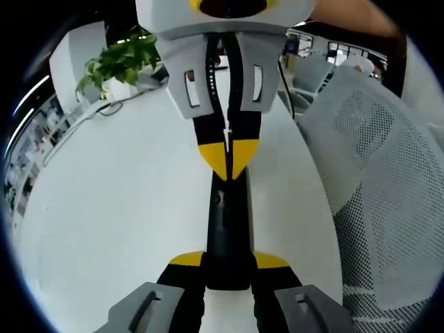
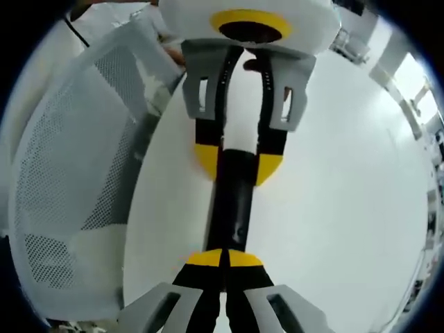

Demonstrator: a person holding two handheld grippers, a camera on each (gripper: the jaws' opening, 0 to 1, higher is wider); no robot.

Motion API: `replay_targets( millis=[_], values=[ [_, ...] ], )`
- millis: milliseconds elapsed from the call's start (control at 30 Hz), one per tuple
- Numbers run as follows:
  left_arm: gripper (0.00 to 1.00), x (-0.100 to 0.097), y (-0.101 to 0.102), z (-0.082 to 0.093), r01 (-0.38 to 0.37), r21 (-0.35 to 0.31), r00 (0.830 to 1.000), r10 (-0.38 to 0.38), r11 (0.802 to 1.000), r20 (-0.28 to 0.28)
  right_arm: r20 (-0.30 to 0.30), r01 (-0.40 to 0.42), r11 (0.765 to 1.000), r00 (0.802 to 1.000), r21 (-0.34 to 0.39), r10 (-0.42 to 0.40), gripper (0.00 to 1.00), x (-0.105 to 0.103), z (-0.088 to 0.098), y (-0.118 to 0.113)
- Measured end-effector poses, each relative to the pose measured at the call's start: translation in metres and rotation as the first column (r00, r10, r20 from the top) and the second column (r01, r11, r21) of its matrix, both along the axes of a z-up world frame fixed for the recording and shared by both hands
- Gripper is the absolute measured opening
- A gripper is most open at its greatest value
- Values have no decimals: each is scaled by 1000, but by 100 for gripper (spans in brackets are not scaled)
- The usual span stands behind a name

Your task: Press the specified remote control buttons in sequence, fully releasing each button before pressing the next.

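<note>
A slim black remote control (image 1: 227,222) is held lengthwise above the white table (image 1: 111,208). My left gripper (image 1: 229,262) is shut on its near end, one yellow-tipped jaw on each side. From the far side my right gripper (image 1: 229,156) comes in shut, its joined yellow tips resting on the remote's top face. In the right gripper view the remote (image 2: 232,201) runs from my right gripper's (image 2: 225,259) closed tips up to the left gripper (image 2: 238,161), which clamps its far end. The buttons under the tips are hidden.
A potted green plant (image 1: 121,66) stands at the table's far left with a cable beside it. A grey mesh office chair (image 1: 388,180) is close against the table edge, and shows as the mesh chair (image 2: 69,173) in the right gripper view. Bare table top (image 2: 347,194) lies beside the remote.
</note>
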State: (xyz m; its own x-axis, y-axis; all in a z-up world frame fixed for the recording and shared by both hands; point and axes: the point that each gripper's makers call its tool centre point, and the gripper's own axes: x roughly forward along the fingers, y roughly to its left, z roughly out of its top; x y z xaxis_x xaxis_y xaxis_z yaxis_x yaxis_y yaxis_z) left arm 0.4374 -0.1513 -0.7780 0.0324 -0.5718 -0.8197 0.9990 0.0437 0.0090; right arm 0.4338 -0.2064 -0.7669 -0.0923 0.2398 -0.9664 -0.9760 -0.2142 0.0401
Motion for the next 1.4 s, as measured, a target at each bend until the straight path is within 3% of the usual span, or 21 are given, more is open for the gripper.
replay_targets(
  millis=[1400],
  values=[
    [25, 0, 0, 0, -1, 3, 1000, 1, 1000, 0, 18, 12, 1000, 1000, -23, -12, 0, 1, -3, -8]
  ],
)
